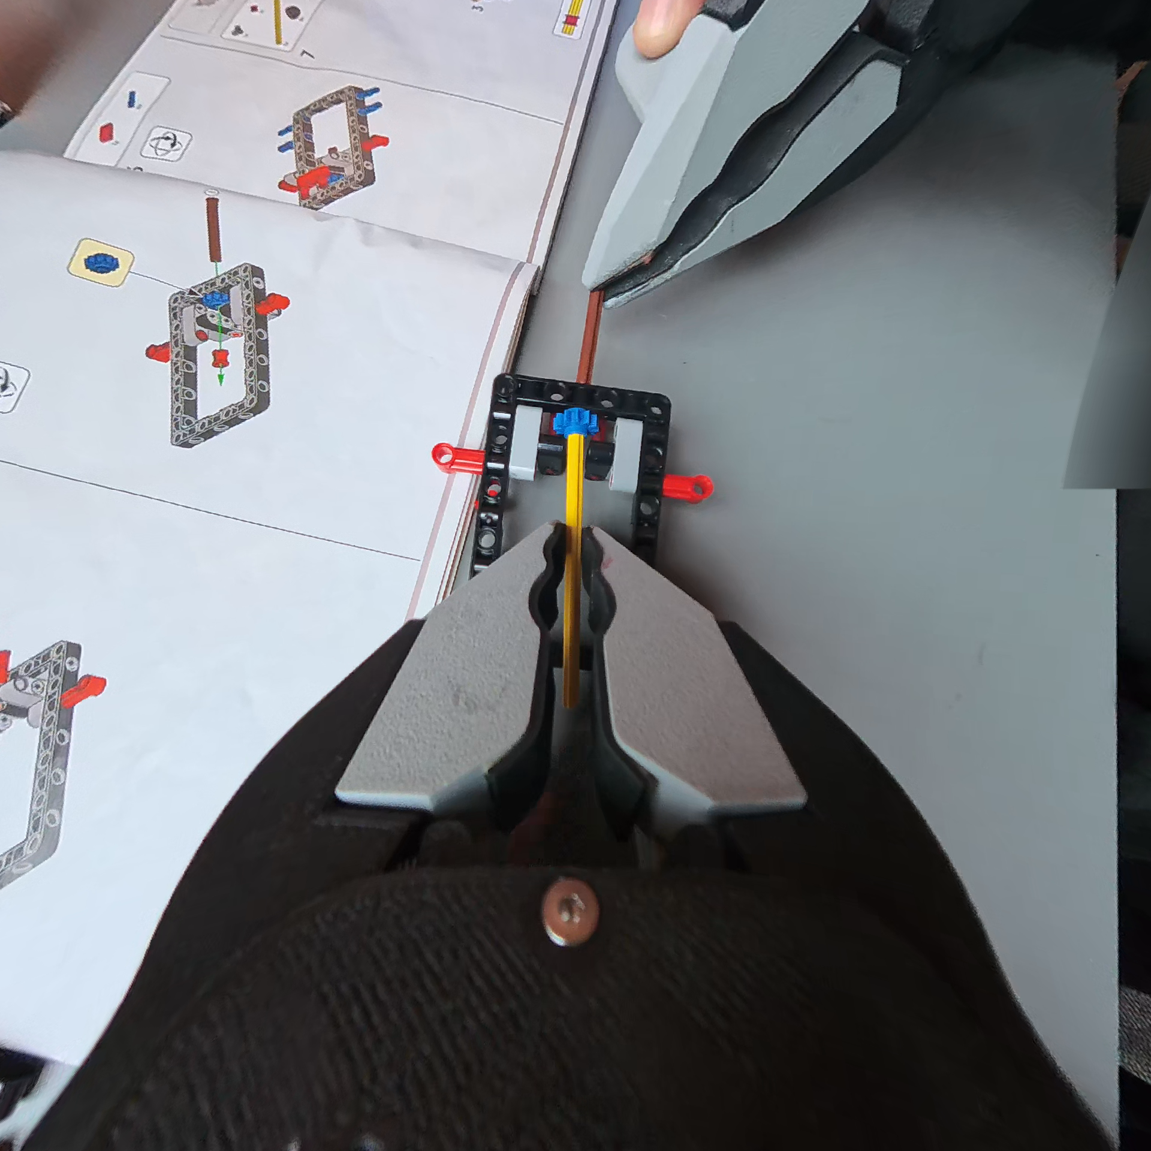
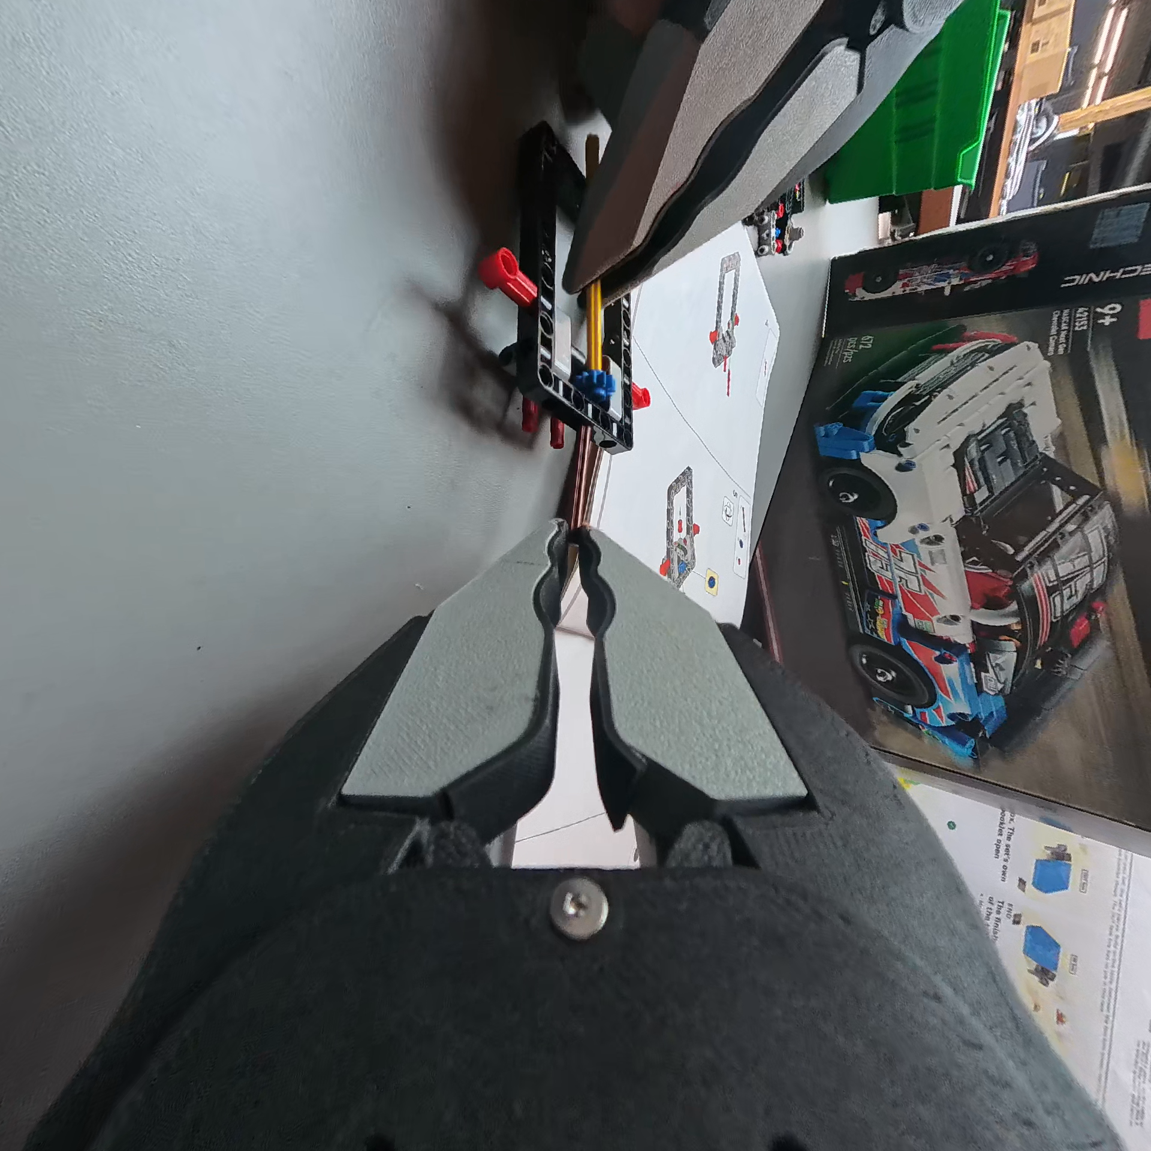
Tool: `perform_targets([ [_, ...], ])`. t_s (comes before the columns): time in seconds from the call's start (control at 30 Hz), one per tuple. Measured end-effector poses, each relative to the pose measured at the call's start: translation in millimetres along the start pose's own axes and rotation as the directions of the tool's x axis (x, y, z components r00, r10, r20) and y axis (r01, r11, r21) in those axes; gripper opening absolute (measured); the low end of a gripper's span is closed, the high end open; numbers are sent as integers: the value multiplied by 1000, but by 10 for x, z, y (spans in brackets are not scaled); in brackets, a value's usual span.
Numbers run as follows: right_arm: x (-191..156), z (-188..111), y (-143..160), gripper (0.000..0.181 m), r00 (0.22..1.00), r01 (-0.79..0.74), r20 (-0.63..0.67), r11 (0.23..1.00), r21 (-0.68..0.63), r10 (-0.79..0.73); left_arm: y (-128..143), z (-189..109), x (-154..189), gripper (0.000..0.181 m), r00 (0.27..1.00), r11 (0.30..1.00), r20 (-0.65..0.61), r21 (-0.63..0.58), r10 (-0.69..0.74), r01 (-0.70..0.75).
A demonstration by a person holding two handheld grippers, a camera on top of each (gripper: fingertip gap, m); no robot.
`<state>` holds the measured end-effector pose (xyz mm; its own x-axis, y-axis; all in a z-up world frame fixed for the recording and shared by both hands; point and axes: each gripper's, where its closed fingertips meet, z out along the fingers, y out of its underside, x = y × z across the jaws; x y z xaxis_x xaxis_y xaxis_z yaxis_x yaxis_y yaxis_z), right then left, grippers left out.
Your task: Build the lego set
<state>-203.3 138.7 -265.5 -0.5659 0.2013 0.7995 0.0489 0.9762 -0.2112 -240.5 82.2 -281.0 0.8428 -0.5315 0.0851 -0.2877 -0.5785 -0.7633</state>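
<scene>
A black rectangular frame (image 1: pixel 651 492) with grey beams and red pins (image 1: pixel 458 458) lies on the grey table. A blue gear (image 1: pixel 574 421) sits inside its far end. My left gripper (image 1: pixel 573 529) is shut on a yellow axle (image 1: pixel 574 486) whose tip meets the gear. My right gripper (image 2: pixel 573 535) is shut on a brown axle (image 2: pixel 584 486) that enters the frame (image 2: pixel 547 293) from the opposite end. The right gripper (image 1: pixel 601 296) also shows in the left wrist view, holding the brown axle (image 1: pixel 588 342). The left gripper (image 2: pixel 576 286) also shows in the right wrist view, with the yellow axle (image 2: pixel 595 324).
An open instruction booklet (image 1: pixel 311 436) lies right beside the frame. A lego box (image 2: pixel 965 498) showing a race car lies beyond the booklet, with a printed sheet (image 2: pixel 1059 903) next to it. A green bin (image 2: pixel 922 106) and a small partial build (image 2: pixel 775 230) stand farther off. Spacing between my two grippers at the tips: around 8 cm.
</scene>
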Motion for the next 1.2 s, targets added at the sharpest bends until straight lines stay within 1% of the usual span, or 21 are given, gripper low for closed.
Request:
perform_targets([
  [0.2, 21, 2, -42, 1, 999, 40, -10, 999, -31, -40, 7, -28, 14, 2, 999, 999, -1, 8, -40, 40],
  [0.33, 24, 14, -38, 1, 996, 89, -11, 994, -70, -90, 16, -26, 19, 3, 999, 999, 3, 4, -36, 36],
  [0.43, 22, 17, -50, 1, 994, 109, -11, 990, -84, -111, 44, -6, 11, 3, 999, 999, 15, -17, -32, 32],
  [0.57, 28, 30, -47, 1, 992, 121, -13, 988, -98, -123, 35, -19, 11, 2, 999, 1000, 19, -8, -26, 26],
  [0.7, 34, 39, -72, 1, 993, 116, -9, 989, -91, -117, 55, -3, 10, 2, 999, 999, 10, -24, -38, 38],
  [0.9, 42, 63, -72, 1, 990, 134, -23, 988, -79, -136, 50, -10, -3, 3, 999, 999, 14, -18, -45, 45],
  [1.1, 59, 48, -125, 1, 988, 152, -39, 988, -16, -152, 47, -13, 2, 3, 999, 999, 15, -14, -39, 40],
  [1.2, 56, 90, -102, 1, 989, 145, -28, 989, -33, -146, 56, -7, -3, 3, 999, 999, 17, -23, -44, 44],
])
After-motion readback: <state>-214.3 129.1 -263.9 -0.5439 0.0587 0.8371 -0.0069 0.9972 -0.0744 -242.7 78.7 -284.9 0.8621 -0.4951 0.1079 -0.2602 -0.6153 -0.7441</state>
